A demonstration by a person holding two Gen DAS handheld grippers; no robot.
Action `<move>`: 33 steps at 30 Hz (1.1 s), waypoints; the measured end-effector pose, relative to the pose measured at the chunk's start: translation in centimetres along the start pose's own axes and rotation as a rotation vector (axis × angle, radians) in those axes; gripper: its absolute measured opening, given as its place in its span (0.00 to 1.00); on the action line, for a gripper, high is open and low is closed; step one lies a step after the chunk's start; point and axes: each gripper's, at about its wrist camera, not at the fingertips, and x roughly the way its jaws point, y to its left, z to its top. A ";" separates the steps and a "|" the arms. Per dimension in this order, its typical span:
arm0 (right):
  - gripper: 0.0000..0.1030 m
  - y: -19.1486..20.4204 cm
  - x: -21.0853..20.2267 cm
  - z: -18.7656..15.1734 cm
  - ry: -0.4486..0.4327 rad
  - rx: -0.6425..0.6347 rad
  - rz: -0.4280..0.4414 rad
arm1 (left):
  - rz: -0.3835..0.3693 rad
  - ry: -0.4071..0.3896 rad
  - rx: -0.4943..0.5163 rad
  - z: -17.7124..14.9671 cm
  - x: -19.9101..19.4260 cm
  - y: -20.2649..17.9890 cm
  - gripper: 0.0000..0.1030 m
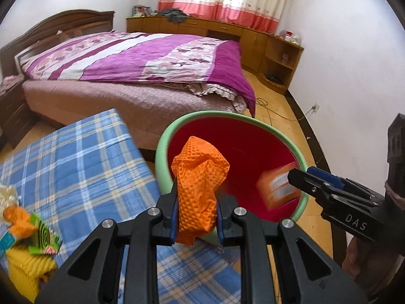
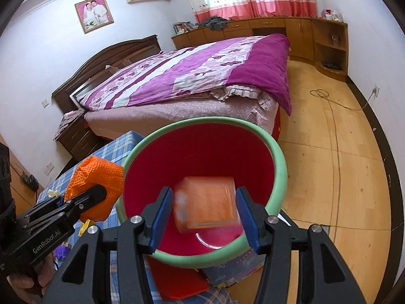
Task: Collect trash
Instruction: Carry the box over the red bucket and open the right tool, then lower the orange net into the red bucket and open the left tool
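A red bin with a green rim [image 1: 227,114] [image 2: 281,167] stands right in front of both grippers. My left gripper [image 1: 196,198] is shut on a crumpled orange textured glove [image 1: 200,177] and holds it over the bin's near-left rim. In the right wrist view that left gripper [image 2: 94,194] and the orange glove [image 2: 101,172] sit just left of the bin. My right gripper [image 2: 202,204] [image 1: 301,176] hovers over the bin's mouth. A blurred orange box [image 2: 206,202] [image 1: 277,188] lies between its blue pads [image 2: 246,215], with a gap showing on the left side.
A blue plaid cloth [image 1: 76,164] covers the surface to the left, with more litter [image 1: 27,230] at its near-left corner. A red flat item [image 2: 177,282] and a booklet [image 2: 227,269] lie under the bin. A bed [image 1: 139,58] stands behind, and a cable [image 2: 329,106] crosses the wooden floor.
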 end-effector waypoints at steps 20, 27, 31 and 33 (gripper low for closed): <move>0.56 0.2 -1.9 -0.6 -0.028 0.035 0.021 | -0.008 -0.033 -0.051 -0.5 -2.0 1.0 0.45; 0.57 0.2 -2.6 -1.1 -0.030 0.053 0.027 | -0.014 -0.010 -0.039 -0.2 -1.3 0.7 0.45; 0.57 -0.3 -3.1 -1.5 -0.036 0.063 0.019 | -0.027 -0.037 -0.033 0.1 -1.6 0.2 0.45; 0.57 -0.5 -3.3 -1.7 -0.038 0.068 0.014 | -0.032 -0.052 -0.030 0.4 -1.8 0.0 0.46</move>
